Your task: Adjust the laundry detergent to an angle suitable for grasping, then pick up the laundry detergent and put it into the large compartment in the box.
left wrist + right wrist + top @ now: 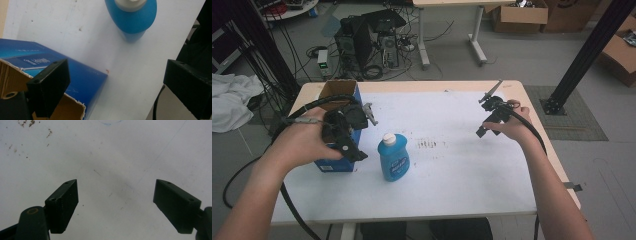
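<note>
White tabletop (pixel 462 165) with pale wooden edges runs wide and mostly bare, a few brown specks near its middle. Nearest the person, the blue plastic bottle with a white cap (pixel 393 157) stands upright, left of centre; its label is too blurred to read. Just left of it sits the open blue cardboard box (pixel 337 130) at the table's left edge, white print on its side unreadable. Over that box hovers the left gripper (pixel 348 131), jaws spread wide, nothing between them. Far right, the right gripper (pixel 492 112) hangs above bare table near the right edge, jaws spread, empty. Plenty of free surface lies between both.
</note>
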`<state>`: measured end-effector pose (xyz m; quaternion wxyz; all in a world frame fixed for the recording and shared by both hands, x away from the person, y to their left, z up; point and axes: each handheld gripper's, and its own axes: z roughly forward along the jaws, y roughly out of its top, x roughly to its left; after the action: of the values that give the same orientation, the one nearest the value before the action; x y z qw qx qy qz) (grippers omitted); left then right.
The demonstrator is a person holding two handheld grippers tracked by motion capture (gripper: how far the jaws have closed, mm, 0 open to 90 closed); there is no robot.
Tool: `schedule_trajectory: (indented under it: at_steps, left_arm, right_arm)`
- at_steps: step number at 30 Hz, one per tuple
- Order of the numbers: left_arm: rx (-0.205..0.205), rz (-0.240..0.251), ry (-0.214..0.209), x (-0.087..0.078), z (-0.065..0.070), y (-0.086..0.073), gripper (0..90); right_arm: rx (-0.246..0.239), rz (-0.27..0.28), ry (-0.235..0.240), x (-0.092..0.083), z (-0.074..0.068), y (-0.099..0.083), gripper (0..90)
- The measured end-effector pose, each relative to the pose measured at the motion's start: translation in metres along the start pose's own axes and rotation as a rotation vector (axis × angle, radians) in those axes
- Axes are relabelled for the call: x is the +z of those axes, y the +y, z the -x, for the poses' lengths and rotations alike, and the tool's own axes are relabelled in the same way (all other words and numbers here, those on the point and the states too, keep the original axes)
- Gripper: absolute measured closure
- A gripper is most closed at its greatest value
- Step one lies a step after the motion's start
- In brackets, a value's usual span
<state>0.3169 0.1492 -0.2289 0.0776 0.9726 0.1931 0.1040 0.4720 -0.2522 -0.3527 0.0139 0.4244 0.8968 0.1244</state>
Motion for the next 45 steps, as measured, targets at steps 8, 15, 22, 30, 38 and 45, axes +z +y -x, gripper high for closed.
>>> schedule_trajectory:
  at_steps: [8, 15, 22, 30, 38, 45]
  left_arm:
    - [0.006, 0.0, -0.003, 0.0018, -0.0002, 0.0017, 7.7]
    - [-0.001, 0.001, -0.005, 0.0014, -0.0007, 0.0009, 7.7]
    - [-0.008, -0.005, -0.001, 0.0006, -0.0003, -0.0011, 7.8]
    - [-0.009, -0.006, 0.0, 0.0005, 0.0013, -0.0003, 7.8]
    - [-0.013, -0.003, 0.008, -0.0031, 0.0017, 0.0009, 7.7]
    - [-0.023, -0.008, 0.005, -0.0025, 0.0026, 0.0034, 7.8]
  right_arm:
    - [0.001, -0.001, -0.005, -0.0005, 0.0019, -0.0015, 19.6]
    - [0.006, 0.003, -0.012, -0.0028, 0.0029, -0.0047, 19.7]
    - [0.008, 0.007, -0.012, -0.0033, 0.003, -0.0053, 19.8]
    - [0.002, 0.005, -0.011, -0.0027, 0.002, -0.0045, 19.8]
    - [0.002, 0.011, -0.01, -0.0044, 0.0021, -0.0049, 19.9]
    - [-0.002, 0.014, -0.009, -0.0043, 0.0024, -0.0061, 19.9]
